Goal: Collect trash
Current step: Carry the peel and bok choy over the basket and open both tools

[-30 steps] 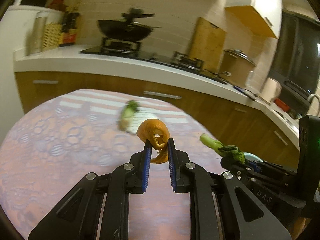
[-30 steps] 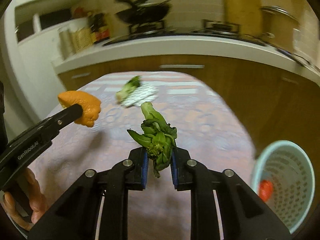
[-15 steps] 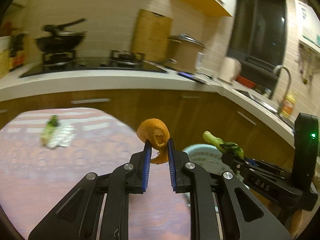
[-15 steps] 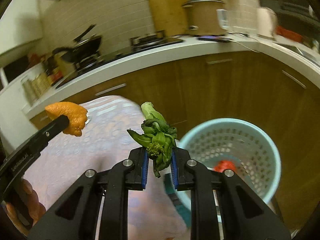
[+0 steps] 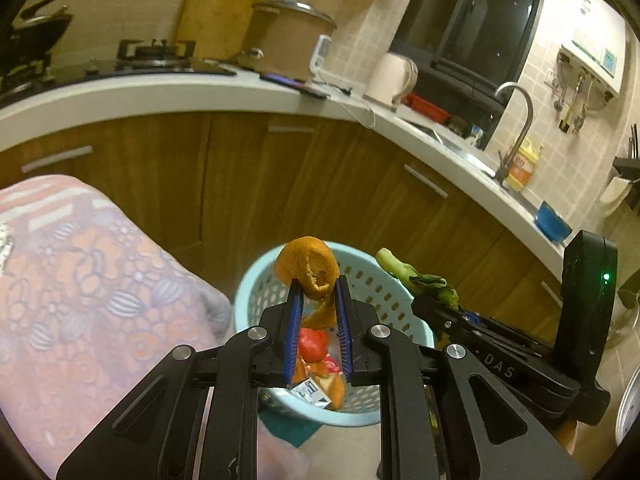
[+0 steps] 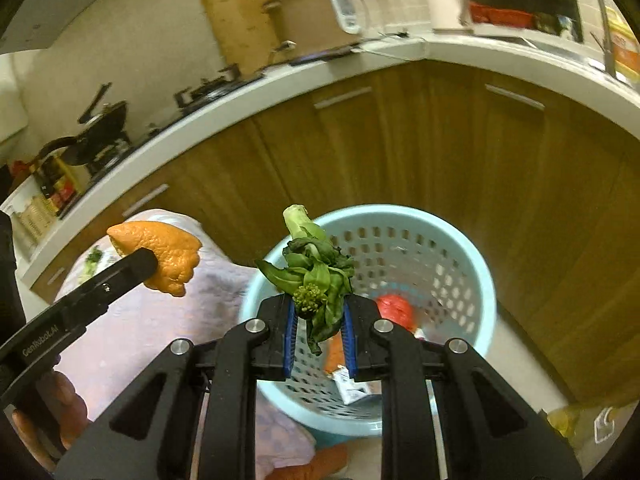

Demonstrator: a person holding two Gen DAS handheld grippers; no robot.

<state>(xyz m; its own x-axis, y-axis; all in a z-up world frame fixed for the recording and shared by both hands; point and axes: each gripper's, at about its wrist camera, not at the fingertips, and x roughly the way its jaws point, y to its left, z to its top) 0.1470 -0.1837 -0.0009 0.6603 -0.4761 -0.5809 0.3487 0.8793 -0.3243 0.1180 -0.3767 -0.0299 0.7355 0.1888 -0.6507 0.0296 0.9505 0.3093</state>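
Both tools are up in the air, side by side. Left tool (image 5: 316, 300) has its blue pads pinched tight on something, and the right tool (image 6: 318, 314) is clamped down the same way, both tipped slightly downward.

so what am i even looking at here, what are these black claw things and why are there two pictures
No robot here: a person holds a pair of black tongs in each hand, and each pair carries a wide-angle camera looking forward along its two fingers. That gives two pictures of one moment.

One picture is from the left tongs. They are shut on a curl of orange peel. The other pair shows at its right side.

The other picture is from the right tongs, shut on a wilted green vegetable stalk.

Both hang above a light blue perforated basket standing on the floor, which already holds something red and a small wrapper. Beside it is a table under a patterned pinkish cloth. Behind run wooden kitchen cabinets.
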